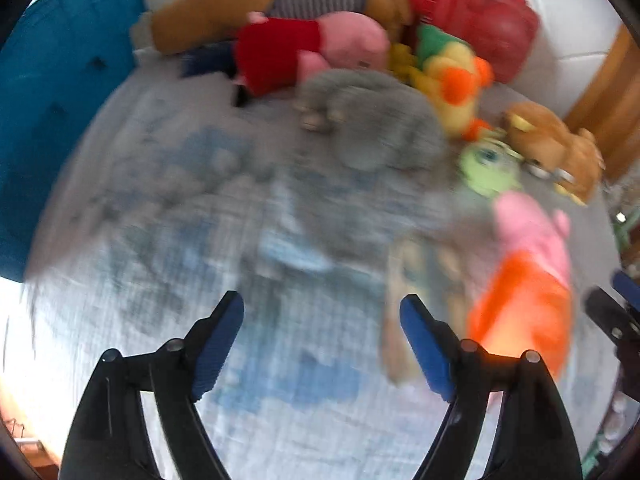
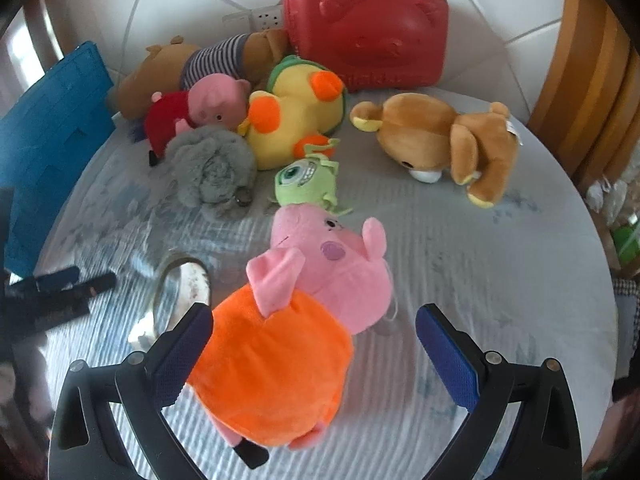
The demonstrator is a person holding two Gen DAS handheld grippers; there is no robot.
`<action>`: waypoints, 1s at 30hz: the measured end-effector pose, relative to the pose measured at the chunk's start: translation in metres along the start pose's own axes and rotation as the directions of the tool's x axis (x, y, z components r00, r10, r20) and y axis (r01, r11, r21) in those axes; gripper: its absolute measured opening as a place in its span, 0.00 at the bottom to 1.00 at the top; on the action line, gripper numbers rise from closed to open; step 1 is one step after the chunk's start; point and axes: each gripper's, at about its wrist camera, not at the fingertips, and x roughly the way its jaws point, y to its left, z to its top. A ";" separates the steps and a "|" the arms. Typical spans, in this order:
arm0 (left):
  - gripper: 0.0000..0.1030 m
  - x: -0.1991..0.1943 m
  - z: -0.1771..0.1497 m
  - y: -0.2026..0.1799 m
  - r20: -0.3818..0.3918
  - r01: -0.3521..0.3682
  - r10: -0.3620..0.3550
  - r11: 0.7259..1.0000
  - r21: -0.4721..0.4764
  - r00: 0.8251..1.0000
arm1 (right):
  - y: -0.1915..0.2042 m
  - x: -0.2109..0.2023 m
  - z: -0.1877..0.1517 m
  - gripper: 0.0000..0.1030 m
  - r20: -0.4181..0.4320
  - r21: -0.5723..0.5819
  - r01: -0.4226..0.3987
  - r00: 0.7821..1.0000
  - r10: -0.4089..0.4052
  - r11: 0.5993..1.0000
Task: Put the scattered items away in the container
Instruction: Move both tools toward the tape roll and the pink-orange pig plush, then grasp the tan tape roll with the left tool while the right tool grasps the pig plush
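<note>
1. Right gripper (image 2: 314, 350): jaws wide apart, straddling the orange-dressed pig plush (image 2: 280, 360). The left pad is at the orange dress; the right pad stands clear of it.
2. Left gripper (image 1: 322, 346): jaws spread, nothing between them, over the pale blue cloth (image 1: 280, 420) on the counter. That view is badly blurred.
3. Just beyond the pig's head lies the green one-eyed plush (image 2: 306, 182), with the grey furry toy (image 2: 216, 172) to its left.
4. Further back: yellow duck (image 2: 296, 120), red-dressed pig (image 2: 192, 114), brown bear (image 2: 448, 144) lying apart to the right.
5. The red case (image 2: 366, 26), shut, stands against the tiled wall (image 2: 500, 8).
</note>
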 end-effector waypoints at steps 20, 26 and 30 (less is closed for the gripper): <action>0.43 0.019 -0.014 -0.051 -0.039 0.002 0.000 0.999 0.043 0.999 | -0.020 0.016 -0.013 1.00 -0.055 0.000 -0.040 0.998 0.040 0.999; 0.18 0.018 -0.020 -0.016 -0.057 -0.064 0.066 0.997 0.033 0.996 | -0.014 0.029 -0.012 1.00 -0.077 0.030 -0.078 0.994 0.080 0.997; 0.18 0.019 -0.021 0.002 -0.048 -0.046 0.047 0.999 0.025 0.998 | -0.009 0.040 -0.007 1.00 -0.091 0.075 -0.082 0.992 0.089 0.994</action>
